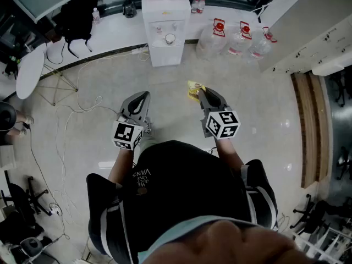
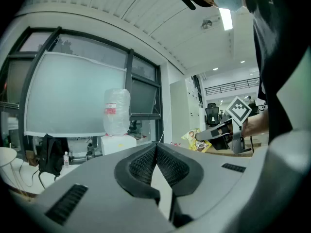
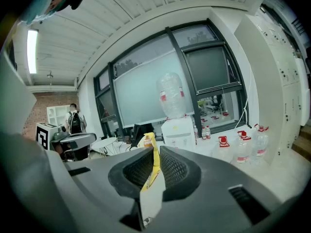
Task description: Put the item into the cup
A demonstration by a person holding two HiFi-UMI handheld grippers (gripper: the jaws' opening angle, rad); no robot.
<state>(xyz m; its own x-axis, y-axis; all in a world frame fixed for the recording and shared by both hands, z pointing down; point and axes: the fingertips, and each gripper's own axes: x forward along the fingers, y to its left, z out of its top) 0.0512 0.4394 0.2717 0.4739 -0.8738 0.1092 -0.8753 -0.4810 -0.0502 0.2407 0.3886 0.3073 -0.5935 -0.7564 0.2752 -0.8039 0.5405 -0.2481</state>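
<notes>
**Jaw state.** L gripper [image 1: 143, 95]: jaws clenched, pads meet at the tips, nothing between them. R gripper [image 1: 201, 91]: jaws grasping the yellow packet [image 3: 154, 161], pads pressing on both its faces, narrow gap only.

**Item posn.** The packet sits in my R jaws, held in the air over the floor [image 1: 264, 109]. In the R gripper view it stands edge-on between the pads. Its long axis runs approx. along the jaws, from deep between the pads out past the tips. The free end sticks out beyond the tips, pointing fwd and slightly up toward the water dispenser [image 1: 165, 29]. In the L gripper view its printed face shows just past the R tips.

**Clearance.**
- Ahead: bare floor between both grippers and the dispenser.
- Far edge: white ledge [image 1: 110, 34] along the window wall, w/ a black backpack [image 1: 77, 15] on it.
- R of dispenser: three water jugs [image 1: 239, 40] standing close together on the floor.
- R side: long wooden strip [image 1: 311, 131], well apart from the R gripper.
- L side: loose cables [image 1: 71, 114] on the floor, near the L gripper's side; round white table [image 1: 28, 70] beyond them.
- Grippers side by side, well apart, both pointing approx. level.
</notes>
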